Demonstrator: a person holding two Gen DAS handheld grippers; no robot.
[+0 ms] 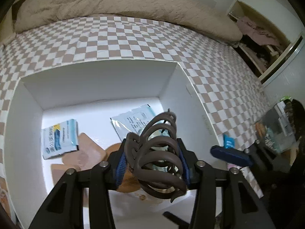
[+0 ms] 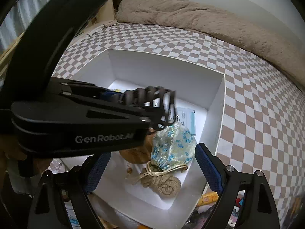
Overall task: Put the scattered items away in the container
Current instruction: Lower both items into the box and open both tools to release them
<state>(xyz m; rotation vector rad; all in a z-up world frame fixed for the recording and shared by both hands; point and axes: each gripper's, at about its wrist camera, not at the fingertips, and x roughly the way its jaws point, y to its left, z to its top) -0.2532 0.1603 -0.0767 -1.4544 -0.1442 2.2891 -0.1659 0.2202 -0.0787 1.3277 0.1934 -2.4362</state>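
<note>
The dark brown claw hair clip point(image 1: 158, 152), a curved shell of looping ribs, is clamped between the blue-padded jaws of the left gripper point(image 1: 152, 159), held above the open white box point(image 1: 99, 80) that sits on the checkered bed sheet point(image 1: 133, 38). Only the right wrist view shows, under the clip, a blue-flowered drawstring pouch point(image 2: 171, 147) and a coil of tan rope point(image 2: 164, 185) on the box floor. Only the left wrist view shows a pale blue sachet point(image 1: 59, 139) and pinkish pads point(image 1: 89, 152) there; a white leaflet packet point(image 1: 133, 122) appears in both. The right gripper point(image 2: 152, 173) hangs over the box's near edge, its jaws wide apart and holding nothing. A beige blanket point(image 2: 190, 13) lies beyond.
</note>
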